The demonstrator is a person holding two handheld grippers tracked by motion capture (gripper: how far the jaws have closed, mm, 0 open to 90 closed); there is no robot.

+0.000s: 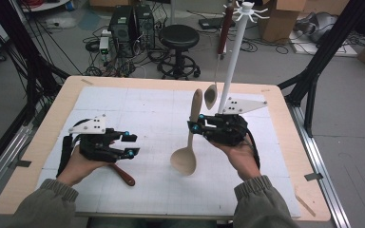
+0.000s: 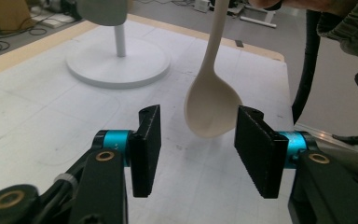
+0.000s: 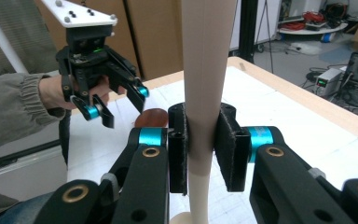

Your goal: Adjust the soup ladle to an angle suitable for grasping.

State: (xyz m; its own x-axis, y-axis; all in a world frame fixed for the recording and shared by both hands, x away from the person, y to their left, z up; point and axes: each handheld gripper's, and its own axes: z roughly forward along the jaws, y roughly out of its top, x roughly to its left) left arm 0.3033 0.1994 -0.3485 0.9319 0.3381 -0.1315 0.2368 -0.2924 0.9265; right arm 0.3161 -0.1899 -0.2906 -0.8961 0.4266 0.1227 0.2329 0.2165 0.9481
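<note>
A pale wooden spoon (image 1: 190, 142) hangs bowl-down above the mat, and my right gripper (image 1: 196, 126) is shut on its handle (image 3: 205, 88). The pads (image 3: 226, 144) press the handle from both sides in the right gripper view. My left gripper (image 1: 131, 145) hovers at the left of the mat with its jaws open and nothing between them. In the left gripper view the spoon's bowl (image 2: 213, 105) hangs a little beyond that gripper (image 2: 198, 149), apart from the pads. A dark brown utensil (image 1: 123, 175) lies on the mat under the left hand.
A white hook stand (image 1: 233, 61) rises at the back right of the mat, its round base (image 2: 119, 65) ahead of the left gripper. A metal spoon (image 1: 210, 95) with a dark red handle hangs from it. The wooden table edge (image 1: 43, 142) frames the white mat.
</note>
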